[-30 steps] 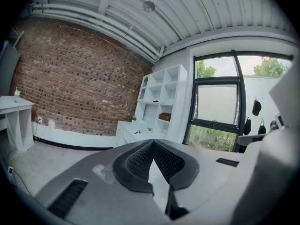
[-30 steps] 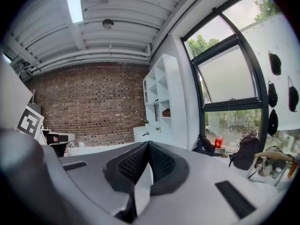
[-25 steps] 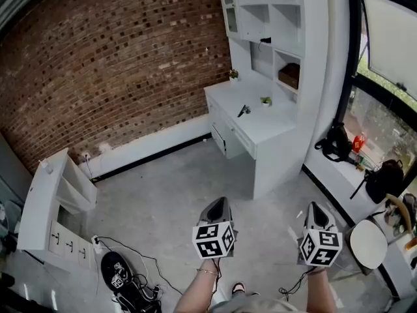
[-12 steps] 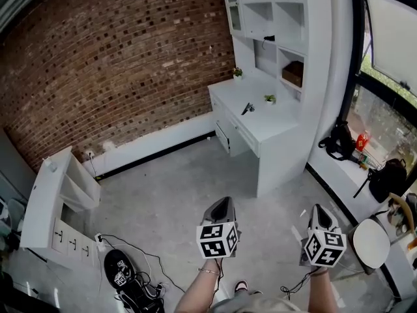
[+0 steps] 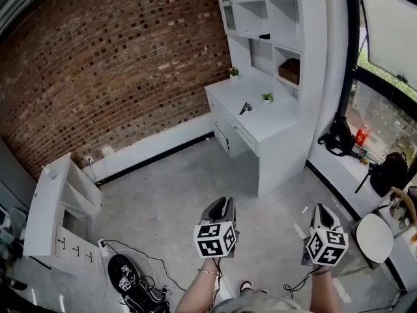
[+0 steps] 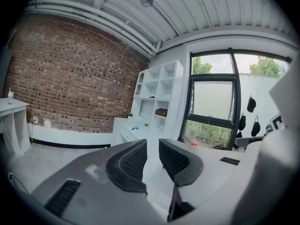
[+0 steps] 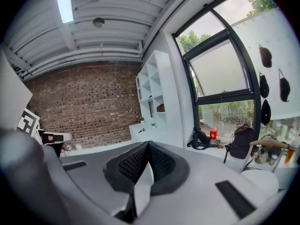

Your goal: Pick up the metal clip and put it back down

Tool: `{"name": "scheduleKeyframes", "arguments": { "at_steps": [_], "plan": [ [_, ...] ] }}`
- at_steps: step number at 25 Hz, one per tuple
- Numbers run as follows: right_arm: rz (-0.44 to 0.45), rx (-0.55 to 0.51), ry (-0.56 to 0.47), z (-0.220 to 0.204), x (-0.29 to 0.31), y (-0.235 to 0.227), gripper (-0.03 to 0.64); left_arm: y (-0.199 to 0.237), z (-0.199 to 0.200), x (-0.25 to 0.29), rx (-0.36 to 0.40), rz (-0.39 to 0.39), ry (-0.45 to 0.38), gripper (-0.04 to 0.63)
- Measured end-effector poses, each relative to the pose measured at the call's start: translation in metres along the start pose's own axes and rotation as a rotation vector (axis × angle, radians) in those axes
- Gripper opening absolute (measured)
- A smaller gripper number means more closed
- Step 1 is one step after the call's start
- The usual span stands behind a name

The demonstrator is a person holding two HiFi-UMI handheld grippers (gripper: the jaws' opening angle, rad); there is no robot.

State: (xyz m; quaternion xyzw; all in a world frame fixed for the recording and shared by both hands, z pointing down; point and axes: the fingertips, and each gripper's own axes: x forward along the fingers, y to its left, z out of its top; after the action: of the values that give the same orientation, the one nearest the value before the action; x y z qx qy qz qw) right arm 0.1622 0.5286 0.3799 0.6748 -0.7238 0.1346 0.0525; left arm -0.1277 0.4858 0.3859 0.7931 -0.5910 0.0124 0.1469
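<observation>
Clip [image 5: 244,109]: lay dark and small on the white desk [image 5: 260,128], just left of a plant [image 5: 267,98], well apart from both grippers.
Left gripper [image 5: 221,205]: was held low over the grey floor [image 5: 169,188]; its own view showed the jaws a narrow gap apart with nothing between them.
Right gripper [image 5: 320,209]: was held low beside the left one, nearer the window [image 5: 384,51]; its jaws met at the tips, empty.
Desk: stood against the brick wall [image 5: 111,64], under white shelves [image 5: 270,12].
Cabinet [image 5: 55,204]: stood white at the far left, by the wall.
Stool [image 5: 373,238]: stood just right of the right gripper.
</observation>
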Motion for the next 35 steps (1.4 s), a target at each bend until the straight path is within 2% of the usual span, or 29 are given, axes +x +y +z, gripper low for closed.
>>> {"name": "scheduleKeyframes", "arguments": {
  "at_steps": [5, 12, 18, 27, 35],
  "plan": [
    [-0.017, 0.001, -0.001, 0.001, 0.006, 0.004, 0.002, 0.012, 0.001, 0.006, 0.013, -0.005, 0.007, 0.107],
    [-0.039, -0.011, -0.001, 0.004, 0.016, 0.008, 0.002, 0.026, -0.002, 0.017, -0.009, -0.027, 0.015, 0.144],
    [-0.075, -0.014, 0.004, 0.005, 0.022, 0.012, 0.002, 0.048, -0.007, 0.022, -0.055, -0.028, 0.027, 0.146],
    [-0.081, 0.013, 0.056, -0.010, 0.046, 0.014, 0.002, 0.064, -0.010, 0.044, -0.045, -0.015, 0.059, 0.146],
    [-0.083, 0.009, 0.083, -0.011, 0.083, 0.010, 0.002, 0.081, -0.011, 0.079, -0.067, 0.004, 0.075, 0.145]
  ]
}}
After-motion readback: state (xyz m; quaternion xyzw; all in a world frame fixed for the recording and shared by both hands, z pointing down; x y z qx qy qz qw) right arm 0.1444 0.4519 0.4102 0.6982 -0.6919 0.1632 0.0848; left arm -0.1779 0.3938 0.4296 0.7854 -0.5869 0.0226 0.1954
